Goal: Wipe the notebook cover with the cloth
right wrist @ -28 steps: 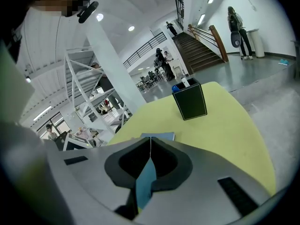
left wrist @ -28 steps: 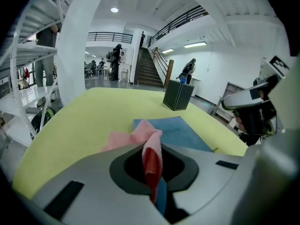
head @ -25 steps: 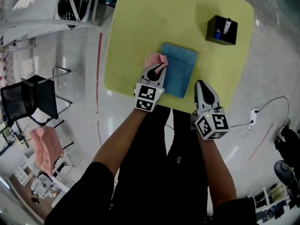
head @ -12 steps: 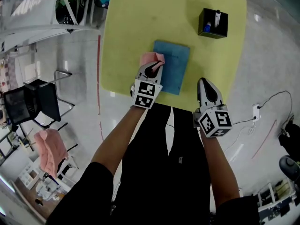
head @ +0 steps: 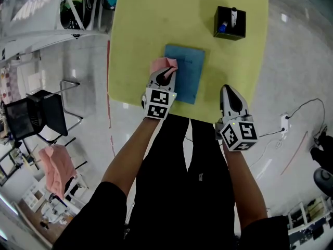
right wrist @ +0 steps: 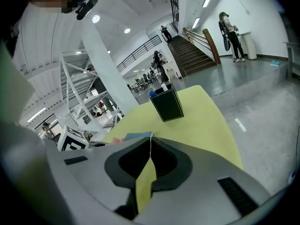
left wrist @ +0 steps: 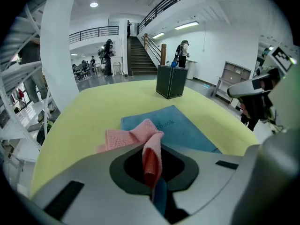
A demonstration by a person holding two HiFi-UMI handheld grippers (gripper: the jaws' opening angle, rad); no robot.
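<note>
L gripper is clenched on the pink cloth. In the left gripper view a fold of it runs down between the jaws, and the rest bunches out just ahead of the tips. The bunch sits on the left edge of the blue notebook, and part spills off to the left of the jaws onto the yellow bench. I can't tell how hard it's pressed down.

R gripper is clenched on nothing. Its own view shows the tips meeting, w/ only bench colour in the slit below them. It hangs at the near bench edge, well to the right of the L jaws and off the notebook, so it's not pinning the book.

Progress, my read: grab is done and the cloth is on the cover, but only at one edge. Most of the cover lies ahead and to the right of the L jaws, bare. I see no streak or mark to say any of it has been wiped. So prob. early in the wipe, w/ passes across the cover left to do.

Black pen box stands far ahead of the R jaws, well apart from the book and out of the wipe path.
</note>
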